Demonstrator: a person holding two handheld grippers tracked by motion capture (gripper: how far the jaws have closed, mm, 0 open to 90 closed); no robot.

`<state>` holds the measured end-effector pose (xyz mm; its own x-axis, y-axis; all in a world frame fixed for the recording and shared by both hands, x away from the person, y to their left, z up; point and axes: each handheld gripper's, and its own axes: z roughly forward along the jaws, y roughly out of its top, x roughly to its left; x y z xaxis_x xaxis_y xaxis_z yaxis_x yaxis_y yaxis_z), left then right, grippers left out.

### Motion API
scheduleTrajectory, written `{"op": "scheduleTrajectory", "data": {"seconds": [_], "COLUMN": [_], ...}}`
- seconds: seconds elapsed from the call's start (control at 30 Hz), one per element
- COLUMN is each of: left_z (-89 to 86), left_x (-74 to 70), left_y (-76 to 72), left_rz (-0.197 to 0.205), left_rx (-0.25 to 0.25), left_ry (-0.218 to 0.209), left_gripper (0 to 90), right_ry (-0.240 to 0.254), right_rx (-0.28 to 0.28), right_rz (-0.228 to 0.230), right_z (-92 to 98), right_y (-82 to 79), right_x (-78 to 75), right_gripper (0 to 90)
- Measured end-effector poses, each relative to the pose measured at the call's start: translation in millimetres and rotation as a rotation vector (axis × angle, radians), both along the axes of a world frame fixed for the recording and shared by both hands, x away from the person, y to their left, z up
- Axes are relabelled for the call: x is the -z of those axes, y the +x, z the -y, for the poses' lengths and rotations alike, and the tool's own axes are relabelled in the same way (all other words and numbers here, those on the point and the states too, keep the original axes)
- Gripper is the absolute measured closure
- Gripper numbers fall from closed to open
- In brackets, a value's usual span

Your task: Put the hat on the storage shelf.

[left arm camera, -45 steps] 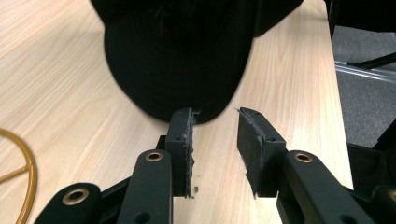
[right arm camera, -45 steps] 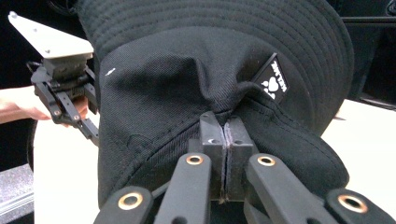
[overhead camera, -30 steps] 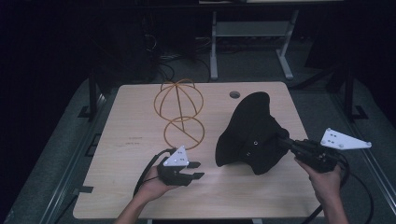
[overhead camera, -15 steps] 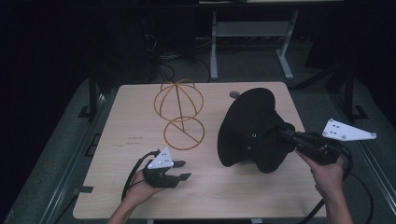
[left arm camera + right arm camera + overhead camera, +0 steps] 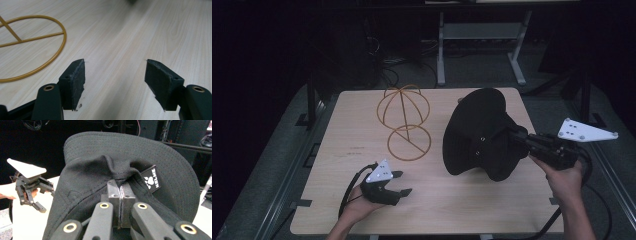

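A black tag on the hat (image 5: 120,170) bears a white heart-like paw mark and the word KELME. Nearest, at the table's (image 5: 512,210) near-left edge, the left gripper (image 5: 398,183) lies low over the wood in an upturned hand. Its jaws have just been opening and stand wide apart, with nothing between the pads (image 5: 76,80) but bare board. Bare tabletop stretches right of it to the hat. At the near right, the right gripper (image 5: 518,136) has its jaws pressed tight together on a fold of the hat's cloth, just by the tag, and holds the hat tilted on edge — its lower brim close to the wood, whether touching I cannot tell. Farther, left of the hat and apart from it, stands a gold wire stand (image 5: 404,122) — its ring base flat, its globe toward the far edge.
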<state>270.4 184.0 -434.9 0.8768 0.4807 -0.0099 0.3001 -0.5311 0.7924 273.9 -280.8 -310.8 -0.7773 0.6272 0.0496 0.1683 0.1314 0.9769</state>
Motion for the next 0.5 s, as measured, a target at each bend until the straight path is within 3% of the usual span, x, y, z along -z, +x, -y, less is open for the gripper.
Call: {"op": "scheduleTrajectory", "data": {"seconds": [0.2,0.5], "left_z": [-3.9,-5.0], "left_x": [-0.8,0.7], "left_y": [-0.9,-2.7], "left_rz": [0.009,0.028], "left_rx": [-0.014,-0.016], "left_ry": [-0.013,0.005], "left_gripper": [31.0,29.7], "right_ry": [-0.015,-0.006], "right_rx": [-0.019,-0.031], "right_rz": [0.015,0.004], "right_z": [-8.7,-16.1], "right_y": [4.9,18.0], "right_x": [-16.8,-29.3], "right_gripper": [89.5,89.5]}}
